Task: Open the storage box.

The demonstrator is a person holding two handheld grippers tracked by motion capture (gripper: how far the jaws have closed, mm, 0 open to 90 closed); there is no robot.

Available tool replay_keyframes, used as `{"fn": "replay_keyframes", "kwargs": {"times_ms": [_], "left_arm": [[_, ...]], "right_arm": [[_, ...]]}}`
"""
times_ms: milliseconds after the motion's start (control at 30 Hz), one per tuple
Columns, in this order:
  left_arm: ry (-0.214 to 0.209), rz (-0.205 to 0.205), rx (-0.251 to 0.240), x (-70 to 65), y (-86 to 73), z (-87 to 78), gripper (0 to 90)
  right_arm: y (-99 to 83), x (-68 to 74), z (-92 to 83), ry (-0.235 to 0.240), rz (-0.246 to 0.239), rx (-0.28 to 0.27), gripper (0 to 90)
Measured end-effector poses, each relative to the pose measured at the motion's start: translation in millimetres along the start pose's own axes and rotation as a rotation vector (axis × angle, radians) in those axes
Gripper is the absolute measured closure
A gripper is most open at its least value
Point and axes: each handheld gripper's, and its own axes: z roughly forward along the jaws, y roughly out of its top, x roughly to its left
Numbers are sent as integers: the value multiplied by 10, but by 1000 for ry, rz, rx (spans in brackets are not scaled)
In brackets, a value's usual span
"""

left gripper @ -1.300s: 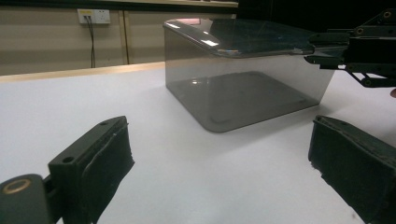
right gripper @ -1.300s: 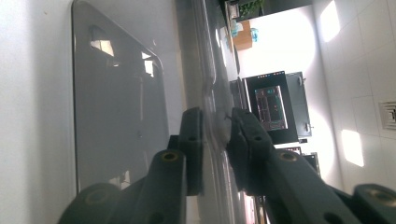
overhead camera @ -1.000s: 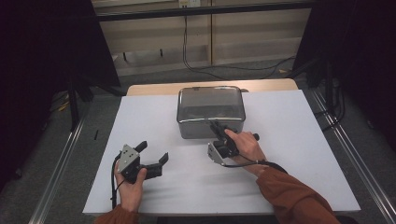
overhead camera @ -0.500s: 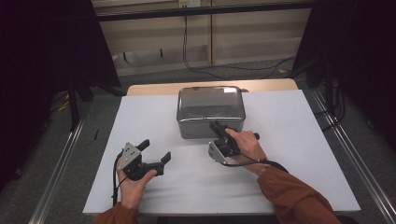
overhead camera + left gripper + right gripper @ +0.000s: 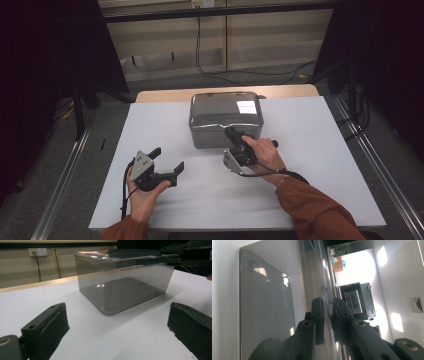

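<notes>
left gripper [image 5: 167, 161] held low in the left hand [image 5: 145, 192], jaws spread wide, aimed forward and rightward; right gripper [image 5: 231, 133] turned on its side in the right hand [image 5: 265, 154], jaws pinched nearly together, rust-coloured sleeve [image 5: 315, 210] running back from the wrist

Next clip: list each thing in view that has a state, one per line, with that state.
Smoky clear plastic box: upright on the white table, nothing seen inside.
Box lid: on the box, closed.
Right gripper: shut on the lid's near edge, turned on its side.
Left gripper: open, nothing between its jaws, held apart from the box and aimed at it.
</notes>
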Motion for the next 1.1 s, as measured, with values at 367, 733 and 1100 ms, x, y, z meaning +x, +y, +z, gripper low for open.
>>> {"fn": "replay_keyframes", "kwargs": {"times_ms": [367, 733, 1100], "left_arm": [[-15, 30, -18, 46, 140, 201, 29], [-10, 47, -38, 139, 239, 435, 41], [-18, 45, -41, 196, 370, 661, 44]], "right_arm": [[-3, -101, 20, -21, 26, 2, 792], [-4, -137, 19, -19, 49, -4, 790], [15, -260, 33, -29, 68, -10, 794]]}}
